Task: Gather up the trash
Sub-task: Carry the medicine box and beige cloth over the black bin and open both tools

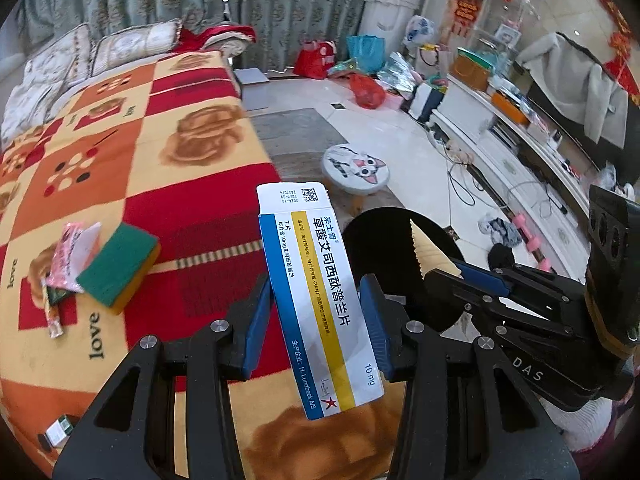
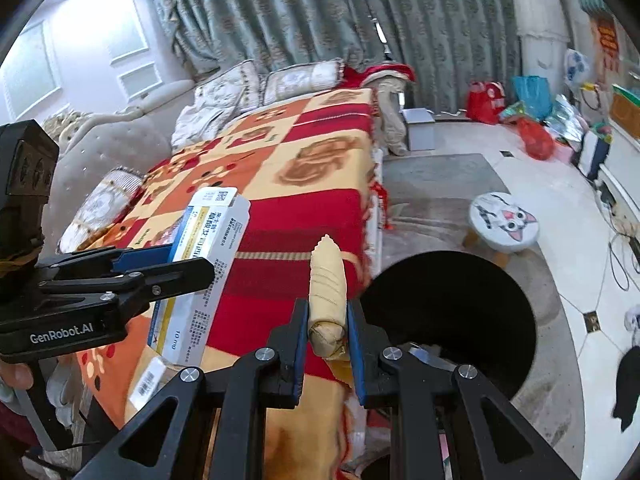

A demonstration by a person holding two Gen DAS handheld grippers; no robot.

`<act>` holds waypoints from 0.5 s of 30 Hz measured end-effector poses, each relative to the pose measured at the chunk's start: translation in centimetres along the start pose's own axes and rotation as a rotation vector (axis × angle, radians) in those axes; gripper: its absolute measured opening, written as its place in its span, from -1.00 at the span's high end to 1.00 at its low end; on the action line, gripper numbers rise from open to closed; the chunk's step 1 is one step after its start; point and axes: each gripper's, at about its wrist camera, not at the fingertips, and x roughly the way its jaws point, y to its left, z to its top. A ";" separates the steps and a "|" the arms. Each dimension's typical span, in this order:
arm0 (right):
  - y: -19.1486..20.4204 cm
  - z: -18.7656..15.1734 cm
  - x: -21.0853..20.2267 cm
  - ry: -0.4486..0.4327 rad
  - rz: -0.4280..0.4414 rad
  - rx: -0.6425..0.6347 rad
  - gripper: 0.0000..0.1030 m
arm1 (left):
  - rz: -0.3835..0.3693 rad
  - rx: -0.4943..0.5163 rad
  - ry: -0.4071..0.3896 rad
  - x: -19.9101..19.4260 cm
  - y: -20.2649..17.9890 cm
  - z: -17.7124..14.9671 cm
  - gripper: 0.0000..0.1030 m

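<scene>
I have my left tool [image 1: 316,312] clamped across the width of the medicine box [image 1: 316,300], its long side running up past the pads so the carton hangs clear of the bed [image 1: 192,132]. My right tool [image 2: 327,338] is pinched tight on a rolled tan wrapper [image 2: 327,284], which sticks up between the pads. I judge both are held this way for a drop into the black bin [image 2: 452,312], whose round mouth sits just off the bed's edge, beside and below both tools. The wrapper is nearly over the bin's rim; the box is farther toward the bed. Beyond the bin, the cat stool [image 2: 504,220] stands apart, leaving open floor. Left of the box, a sponge [image 1: 118,266] and pink wrappers [image 1: 68,260] lie on the bed, not yet collected.
</scene>
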 end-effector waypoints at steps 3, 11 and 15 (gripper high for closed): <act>-1.6 -0.1 -0.3 -0.001 -0.015 0.028 0.66 | -0.006 0.019 0.004 0.6 -1.1 0.6 0.18; -4.5 -0.5 -0.4 0.002 -0.048 0.079 0.65 | -0.049 0.043 0.026 2.5 -3.4 2.0 0.18; -6.1 -0.7 -0.2 0.003 -0.061 0.119 0.65 | -0.064 0.051 0.040 3.6 -4.3 2.6 0.18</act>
